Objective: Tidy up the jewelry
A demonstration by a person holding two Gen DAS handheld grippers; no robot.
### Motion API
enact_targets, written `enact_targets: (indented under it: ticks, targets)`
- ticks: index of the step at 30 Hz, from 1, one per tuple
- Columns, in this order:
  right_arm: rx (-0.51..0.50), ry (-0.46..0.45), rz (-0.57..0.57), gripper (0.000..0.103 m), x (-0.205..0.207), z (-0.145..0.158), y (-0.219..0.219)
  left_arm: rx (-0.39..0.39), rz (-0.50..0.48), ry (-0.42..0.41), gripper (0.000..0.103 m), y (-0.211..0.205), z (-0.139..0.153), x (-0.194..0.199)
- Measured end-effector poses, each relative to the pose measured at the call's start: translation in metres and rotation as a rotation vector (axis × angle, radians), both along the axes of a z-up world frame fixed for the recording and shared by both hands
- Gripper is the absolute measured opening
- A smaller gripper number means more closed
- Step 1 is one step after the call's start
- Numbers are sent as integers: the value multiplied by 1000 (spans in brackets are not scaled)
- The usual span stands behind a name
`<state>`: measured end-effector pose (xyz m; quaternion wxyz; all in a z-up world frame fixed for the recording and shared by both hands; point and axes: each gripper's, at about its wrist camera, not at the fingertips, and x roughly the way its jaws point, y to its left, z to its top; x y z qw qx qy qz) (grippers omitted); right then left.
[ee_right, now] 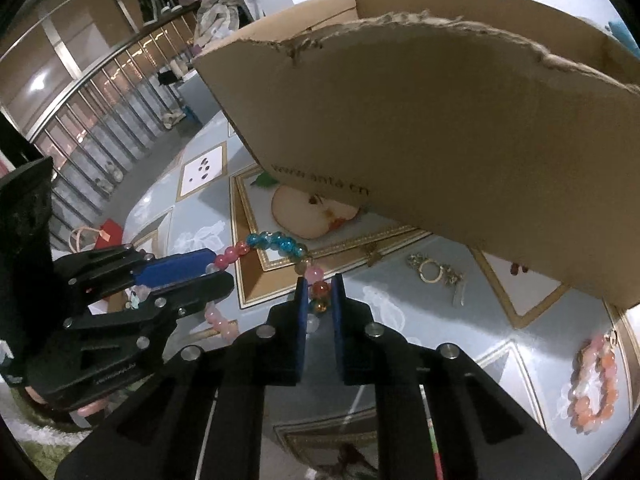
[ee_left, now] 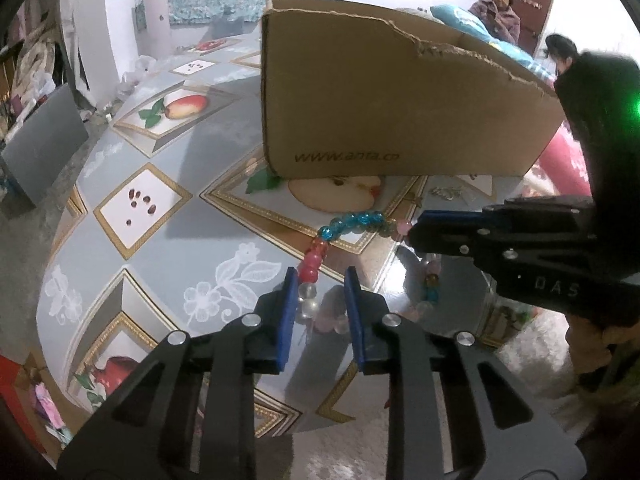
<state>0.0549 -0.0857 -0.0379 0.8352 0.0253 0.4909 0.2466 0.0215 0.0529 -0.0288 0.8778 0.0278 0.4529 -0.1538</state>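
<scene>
The multicoloured glass-bead bracelet (ee_right: pixel 280 246) looks light, limp and slippery; both narrowed hand-held grippers, left (ee_left: pixel 320 280) and right (ee_right: pixel 320 286), pinch beads at separate spots.

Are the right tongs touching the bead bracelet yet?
Touching. The right wrist view shows the right tongs with both blue pads closed against the red and amber beads of the bracelet, no gap on either side.
</scene>
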Motion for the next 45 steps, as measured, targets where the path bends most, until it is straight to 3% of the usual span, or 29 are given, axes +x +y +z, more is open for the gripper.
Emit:
enact_targets:
  ticks: [4, 5, 6, 10, 18, 25, 29, 36, 40, 45]
  targets:
    - [-14, -29, 19, 10, -4, 0, 6, 56, -13, -22, 22, -9, -1, 1]
    - [-6, -29, 16, 10, -4, 0, 5, 61, -11, -27, 19, -9, -1, 1]
    - [8, -23, 12, 10, -4, 0, 3, 74, -4, -35, 8, -10, -1, 1]
    - [66, -14, -13, 10, -6, 4, -6, 25, 1, -31, 9, -8, 5, 0]
    - [131, -58, -41, 10, -22, 29, -27, 5, -18, -85, 9, -17, 31, -18]
    - [176, -127, -61, 10, -37, 61, -45, -43, -44, -150, 9, -24, 70, -34]
    - [197, -208, -49, 10, -40, 95, -52, -64, -75, -225, 9, -30, 105, -35]
    - [216, -315, -31, 10, -5, 155, -64, -87, -135, -361, 9, -43, 166, 1]
    - [216, -263, -35, 10, 37, 163, -72, -115, -146, -313, 9, -47, 169, 48]
    - [184, -71, -32, 10, 106, 133, -69, -94, -129, -170, 9, -49, 138, 111]
